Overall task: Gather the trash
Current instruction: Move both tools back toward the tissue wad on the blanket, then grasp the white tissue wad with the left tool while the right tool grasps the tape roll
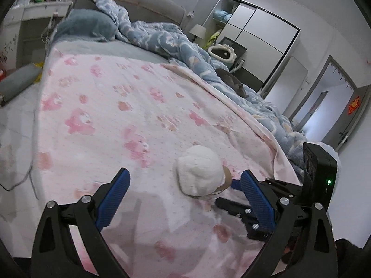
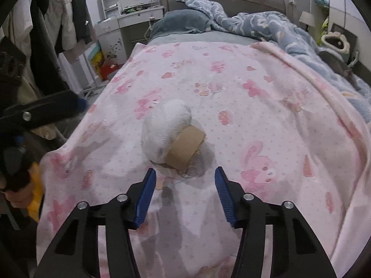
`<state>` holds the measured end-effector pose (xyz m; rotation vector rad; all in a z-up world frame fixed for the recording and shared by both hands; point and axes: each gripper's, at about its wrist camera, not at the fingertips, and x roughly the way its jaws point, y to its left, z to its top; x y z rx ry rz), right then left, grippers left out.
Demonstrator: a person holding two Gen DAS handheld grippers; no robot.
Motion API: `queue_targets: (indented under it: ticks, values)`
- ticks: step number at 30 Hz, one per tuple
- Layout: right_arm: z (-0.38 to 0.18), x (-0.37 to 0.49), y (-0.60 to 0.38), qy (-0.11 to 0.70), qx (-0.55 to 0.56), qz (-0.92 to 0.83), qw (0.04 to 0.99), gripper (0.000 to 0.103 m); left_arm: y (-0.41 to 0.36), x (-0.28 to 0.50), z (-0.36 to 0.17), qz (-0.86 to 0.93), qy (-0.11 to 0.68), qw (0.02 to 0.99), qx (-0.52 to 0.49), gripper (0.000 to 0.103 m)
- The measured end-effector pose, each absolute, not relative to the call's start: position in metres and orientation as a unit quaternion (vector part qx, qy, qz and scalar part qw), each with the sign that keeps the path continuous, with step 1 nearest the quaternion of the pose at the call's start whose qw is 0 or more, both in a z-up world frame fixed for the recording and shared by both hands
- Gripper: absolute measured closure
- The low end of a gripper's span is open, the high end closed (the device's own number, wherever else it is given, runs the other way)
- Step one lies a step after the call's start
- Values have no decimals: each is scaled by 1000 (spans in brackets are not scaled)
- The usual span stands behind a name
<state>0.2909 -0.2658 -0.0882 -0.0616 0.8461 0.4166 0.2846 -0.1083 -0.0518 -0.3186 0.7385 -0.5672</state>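
Observation:
A crumpled white tissue wad (image 2: 167, 129) lies on the pink patterned blanket (image 2: 255, 106), against a short brown cardboard tube (image 2: 185, 148). My right gripper (image 2: 185, 171) is open just short of the tube, with nothing between its blue pads. The left wrist view shows the wad (image 1: 199, 169) and the tube's end (image 1: 228, 177) just beyond my left gripper (image 1: 185, 173), which is open wide and touches neither. The right gripper's fingers (image 1: 234, 185) come in from the right beside the tube. One left finger (image 2: 58, 106) shows at the right wrist view's left edge.
A blue quilt (image 1: 176, 39) is bunched along the bed's far side, with a grey-blue pillow (image 2: 183, 20) at the headboard. Clothes (image 2: 62, 16) hang left of the bed by a white dresser (image 2: 129, 16). A wardrobe (image 1: 262, 37) and an open door (image 1: 324, 106) stand beyond.

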Motion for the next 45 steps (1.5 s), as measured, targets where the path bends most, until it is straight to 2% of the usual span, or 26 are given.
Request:
queue_targets:
  ticks: [15,19,21,23,35,38,45]
  values:
    - [-93,293,-272,394,-13,234,889,62,-133,324,-93,-302,415,821,-252,6]
    - [-94,295,-271,396,-16,242,886,68,-140,327,-95,-315,414,816,-251,6]
    - [-94,295,-271,395,-17,246,885,69,-144,329,-95,-325,412,813,-253,10]
    - [-93,296,-270,392,-17,249,885,70,-148,330,-96,-332,414,810,-248,22]
    - [-92,301,-260,394,-23,260,881,73,-143,332,-92,-345,403,814,-235,57]
    - [-92,302,-260,394,-22,258,882,73,-142,330,-85,-345,392,824,-222,61]
    - [-89,304,-259,393,-15,256,883,73,-127,325,-71,-332,369,843,-209,61]
